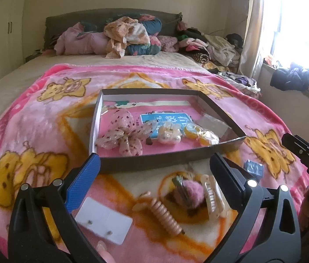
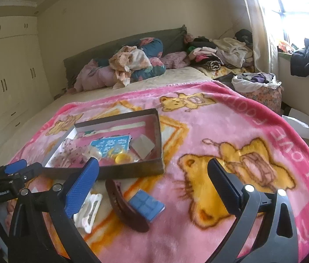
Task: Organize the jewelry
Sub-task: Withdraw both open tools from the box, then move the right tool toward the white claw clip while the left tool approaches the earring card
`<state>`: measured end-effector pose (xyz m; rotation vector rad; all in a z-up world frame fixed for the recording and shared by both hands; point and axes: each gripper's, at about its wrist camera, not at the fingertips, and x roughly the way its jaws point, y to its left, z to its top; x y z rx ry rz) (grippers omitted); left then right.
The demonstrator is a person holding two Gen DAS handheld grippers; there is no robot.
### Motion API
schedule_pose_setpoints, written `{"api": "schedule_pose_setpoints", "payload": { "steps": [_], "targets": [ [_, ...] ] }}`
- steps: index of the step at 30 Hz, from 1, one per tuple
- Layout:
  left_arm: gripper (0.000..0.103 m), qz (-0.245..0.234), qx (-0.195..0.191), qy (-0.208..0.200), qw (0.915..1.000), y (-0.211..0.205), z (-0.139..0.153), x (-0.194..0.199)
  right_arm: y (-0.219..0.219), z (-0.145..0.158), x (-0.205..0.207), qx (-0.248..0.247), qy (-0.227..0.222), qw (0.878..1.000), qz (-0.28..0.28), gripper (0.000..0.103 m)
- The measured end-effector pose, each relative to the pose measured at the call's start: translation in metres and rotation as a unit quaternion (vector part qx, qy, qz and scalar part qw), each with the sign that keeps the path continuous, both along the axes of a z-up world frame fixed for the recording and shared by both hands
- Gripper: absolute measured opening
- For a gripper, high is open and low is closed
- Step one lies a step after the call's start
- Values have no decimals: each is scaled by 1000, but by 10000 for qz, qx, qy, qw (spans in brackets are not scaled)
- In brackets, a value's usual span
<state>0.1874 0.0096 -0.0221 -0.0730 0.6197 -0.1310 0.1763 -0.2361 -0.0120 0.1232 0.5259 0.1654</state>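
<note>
A shallow dark box point(image 1: 154, 163) point(image 2: 132, 172) lies on the pink bear blanket and holds a pink spotted bow point(image 1: 121, 134), a blue card point(image 1: 167, 120), a pale clip and yellow pieces point(image 1: 204, 134). My left gripper point(image 1: 154, 164) is open and empty, hovering over loose items in front of the box: a white earring card point(image 1: 104, 222), a peach spiral clip point(image 1: 165, 218), a pink pompom tie point(image 1: 190, 194) and a cream claw clip point(image 1: 211, 194). My right gripper point(image 2: 153, 168) is open and empty above a brown hair clip point(image 2: 125, 206), a blue square clip point(image 2: 146, 205) and a white clip point(image 2: 89, 211).
The blanket point(image 1: 33, 127) covers the near half of a bed. Pillows and crumpled clothes point(image 1: 123, 35) pile at the headboard. More clothes point(image 2: 257, 80) lie at the right by the window. Wardrobes point(image 2: 7, 79) stand on the left.
</note>
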Motion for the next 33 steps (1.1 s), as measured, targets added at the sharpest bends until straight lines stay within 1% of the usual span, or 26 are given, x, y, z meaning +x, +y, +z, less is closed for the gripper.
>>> {"api": "schedule_pose_setpoints", "payload": {
  "steps": [6,15,19,24,33],
  "targets": [
    [91,-10,71,9,10000,3,-4,-17,8,-1,-13,-55,31,9999,88,97],
    [91,18,184,103,9998,9,-10,-32,19,-6,-27,-106,78,9997,224,96],
    [91,77,241,133,9996,17,-14,-40,22,-9,-29,-142,117,9993,315,97],
    [91,201,265,289,9990,31,-22,-44,28,-13,-30,-166,198,9987,431,96],
    [91,420,288,485,9975,55,-33,-49,51,-24,-32,-342,318,9959,770,96]
  ]
}}
